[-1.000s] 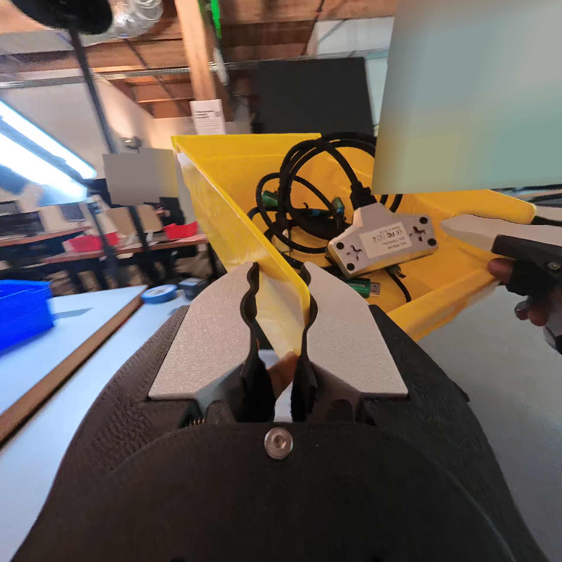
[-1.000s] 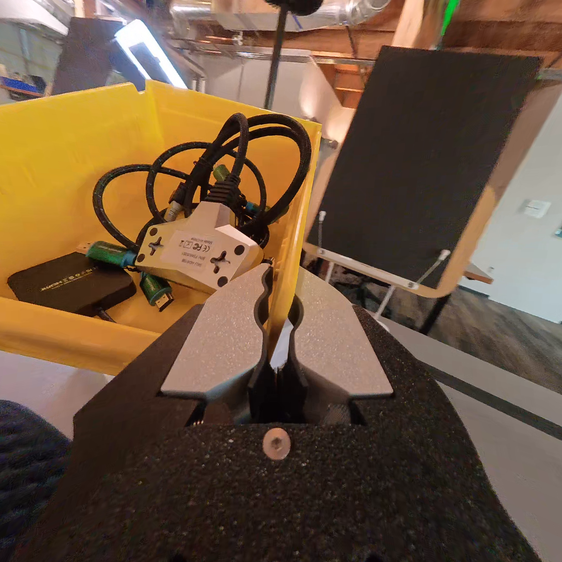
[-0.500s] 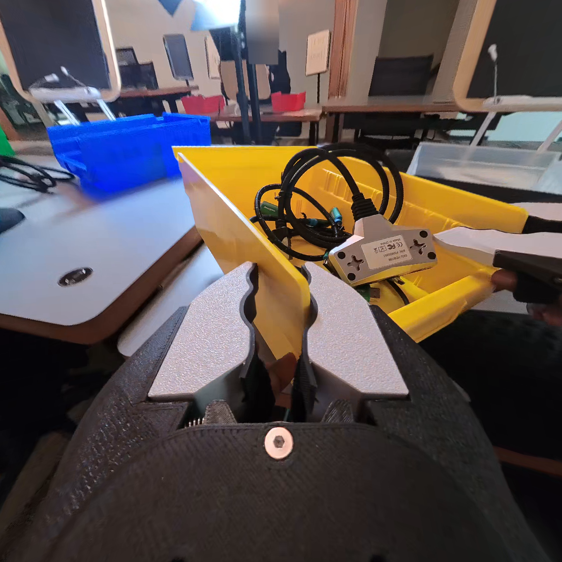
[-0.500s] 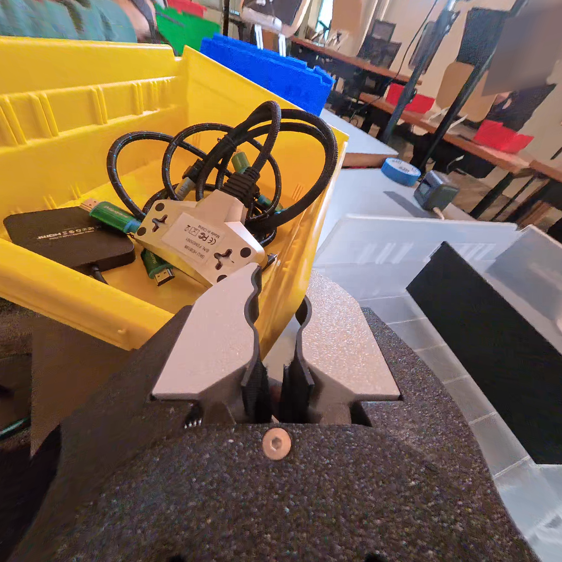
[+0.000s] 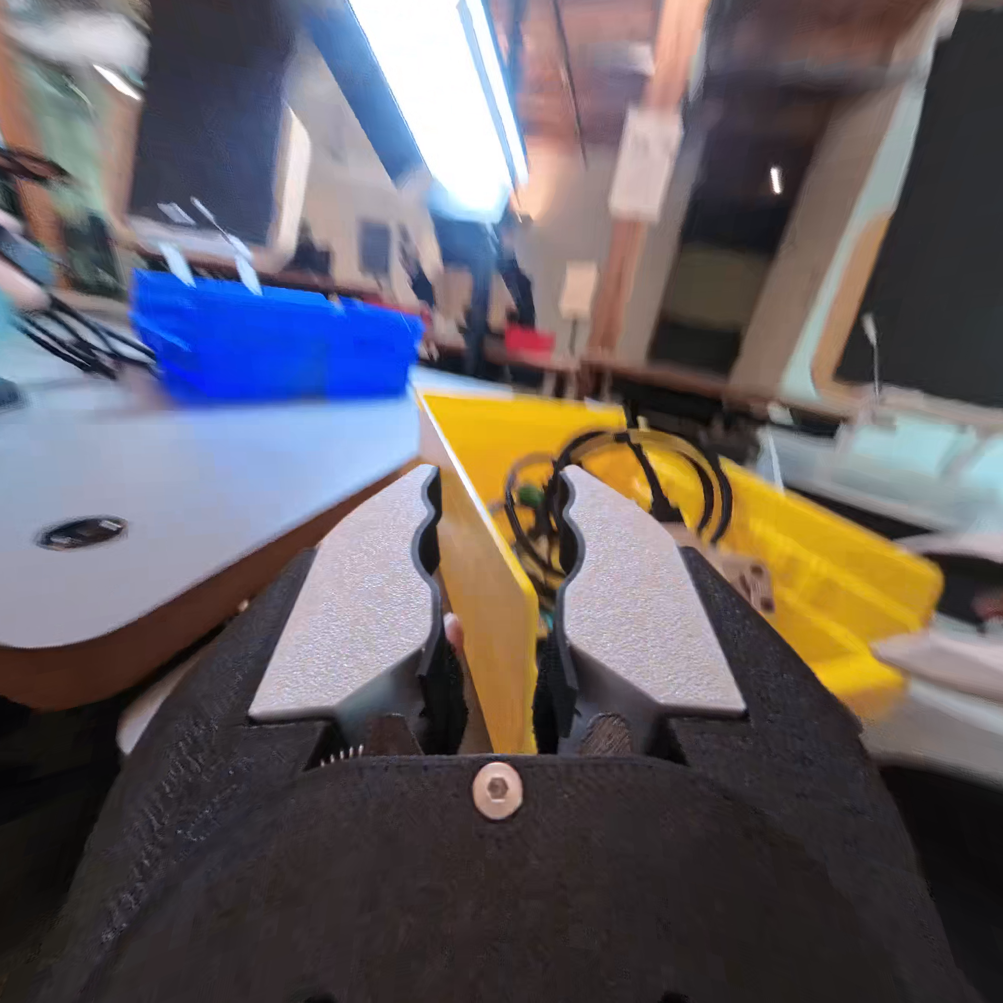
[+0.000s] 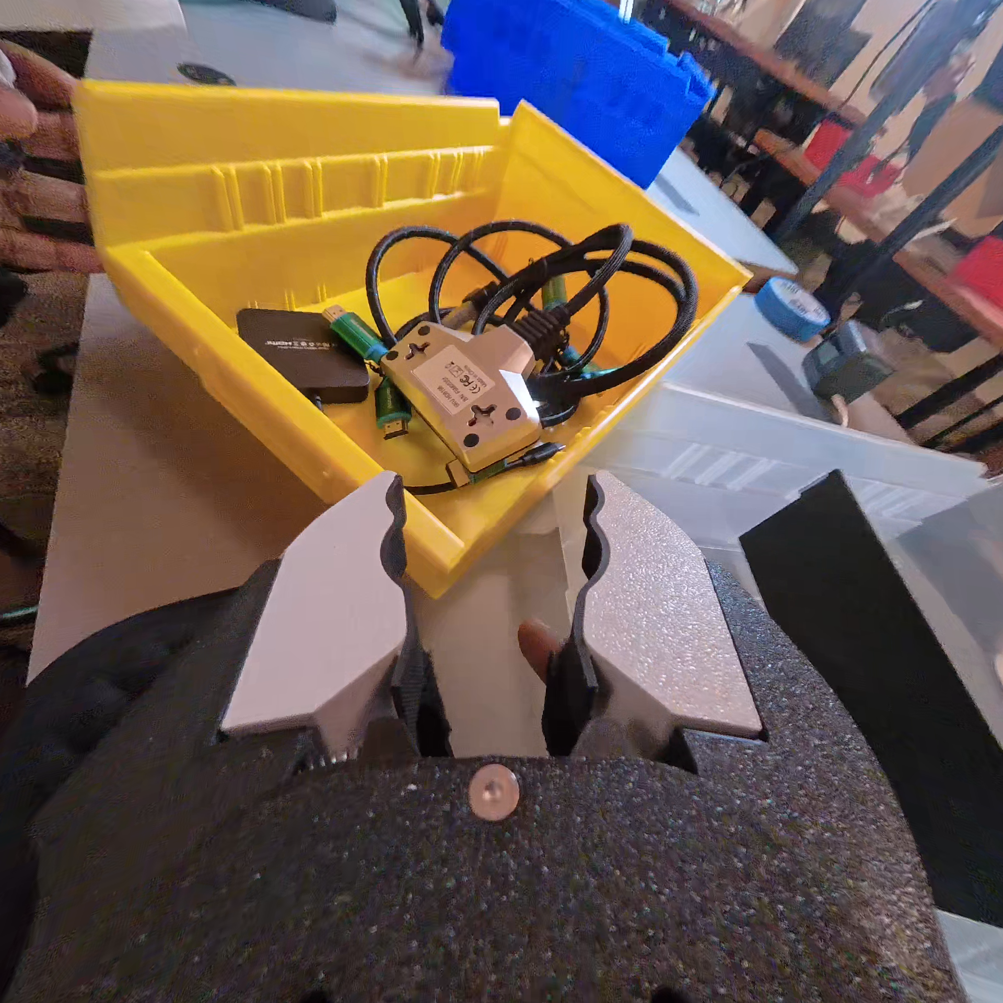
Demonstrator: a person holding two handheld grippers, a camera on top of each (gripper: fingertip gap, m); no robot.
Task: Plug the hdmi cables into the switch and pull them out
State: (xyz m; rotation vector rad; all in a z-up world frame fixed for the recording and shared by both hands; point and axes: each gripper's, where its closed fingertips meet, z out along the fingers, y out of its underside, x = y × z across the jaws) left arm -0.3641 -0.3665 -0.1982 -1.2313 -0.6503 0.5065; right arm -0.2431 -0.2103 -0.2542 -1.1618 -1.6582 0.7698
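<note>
A yellow bin (image 6: 304, 179) holds a grey switch (image 6: 467, 401) lying underside up, a flat black box (image 6: 304, 353) and coiled black HDMI cables (image 6: 543, 282) with green plugs (image 6: 353, 334). My right gripper (image 6: 493, 480) is open and empty. The bin's near corner lies just in front of its fingers. In the blurred left wrist view my left gripper (image 5: 499, 475) straddles the bin's side wall (image 5: 477, 586). Its jaws stand apart around the wall. The cables (image 5: 640, 472) show beyond it. A hand (image 6: 32, 163) is at the bin's far left end.
A blue bin (image 6: 575, 70) stands behind the yellow one and also shows in the left wrist view (image 5: 271, 342). A blue tape roll (image 6: 792, 309), a small dark device (image 6: 846, 363), a clear plastic container (image 6: 760, 450) and a black panel (image 6: 868, 651) are to the right. A white table (image 5: 163, 488) lies to the left.
The bin has come down from a raised tilt. My right gripper has opened and let go of the bin's wall. My left gripper's jaws have widened around the other wall.
</note>
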